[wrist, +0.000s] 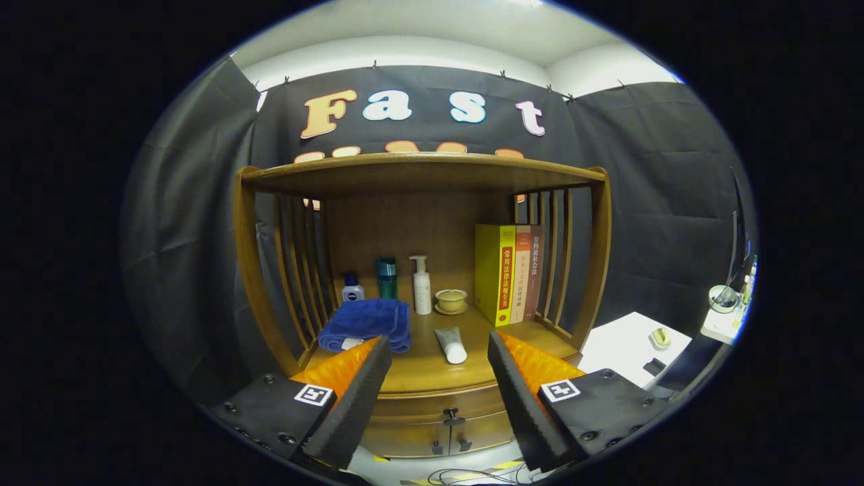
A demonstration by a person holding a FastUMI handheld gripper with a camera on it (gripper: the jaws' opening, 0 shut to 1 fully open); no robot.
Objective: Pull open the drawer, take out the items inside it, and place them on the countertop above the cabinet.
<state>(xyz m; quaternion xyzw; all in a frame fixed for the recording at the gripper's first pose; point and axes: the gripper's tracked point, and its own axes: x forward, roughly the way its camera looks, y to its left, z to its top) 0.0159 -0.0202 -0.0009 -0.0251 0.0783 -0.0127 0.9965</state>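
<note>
Yellow hardcover book (497, 274): spine w/ red band, Chinese chars, too small to read.
Red-brown book (520, 273): Chinese spine text, illegible.
Brown book (534, 270): same, illegible.
Small white bottle w/ blue cap (352, 289): round blue logo, unreadable.
Gripper (439, 354): square black-white marker on each finger, fingers apart.

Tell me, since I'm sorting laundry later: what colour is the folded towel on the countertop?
Blue. The folded towel lies on the countertop just beyond the open gripper, clear in the gripper view.

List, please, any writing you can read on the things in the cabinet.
"2022": spine of the yellow book.
Chinese titles on the yellow book and the brown books: too blurred to quote.
Label on the small bottle: too small.
The gripper, open ahead of the drawer: square markers, no words.
</note>
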